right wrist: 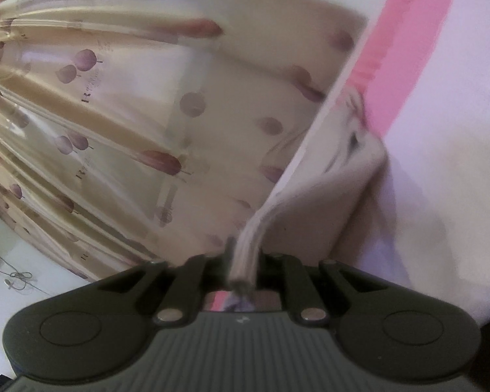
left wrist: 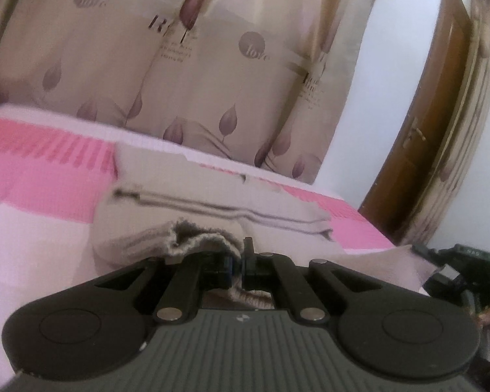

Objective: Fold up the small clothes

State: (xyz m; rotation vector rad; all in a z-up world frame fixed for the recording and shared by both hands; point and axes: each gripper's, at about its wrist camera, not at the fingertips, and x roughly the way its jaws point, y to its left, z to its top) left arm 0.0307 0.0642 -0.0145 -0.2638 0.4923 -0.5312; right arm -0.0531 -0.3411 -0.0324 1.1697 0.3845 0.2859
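left gripper (left wrist: pixel 241 261), black two-finger tool, jaws closed tight on a bunched hem of the small beige knit garment with thin dark stripe lines (left wrist: pixel 212 209). the frayed ribbed edge puckers up just left of the fingertips and a bit of the same knit shows below, between the linkage arms. the rest of the garment lies spread across the bed ahead of the gripper, partly lifted at the near edge, and its far part rests flat on the white bedsheet with broad pink bands (left wrist: pixel 42 176).

right gripper (right wrist: pixel 245 261), same black tool, jaws also pinched shut, clamping a folded edge of the garment (right wrist: pixel 320 196); several stacked layers of cloth run out from between the fingers and up to the right. the cloth hangs taut from the grip toward the bedsheet (right wrist: pixel 441 163). this view is tilted and blurred, so the garment's far end is hard to read.

from the left wrist view the right gripper's body (left wrist: pixel 457 261) shows at the right edge, near the bed's corner, with a small green light, and cloth stretches toward it.

behind the bed hangs a beige curtain printed with purple leaves and lettering (left wrist: pixel 196 65). beside the curtain a white wall (left wrist: pixel 392 81), then a brown wooden door with a handle (left wrist: pixel 431 130).
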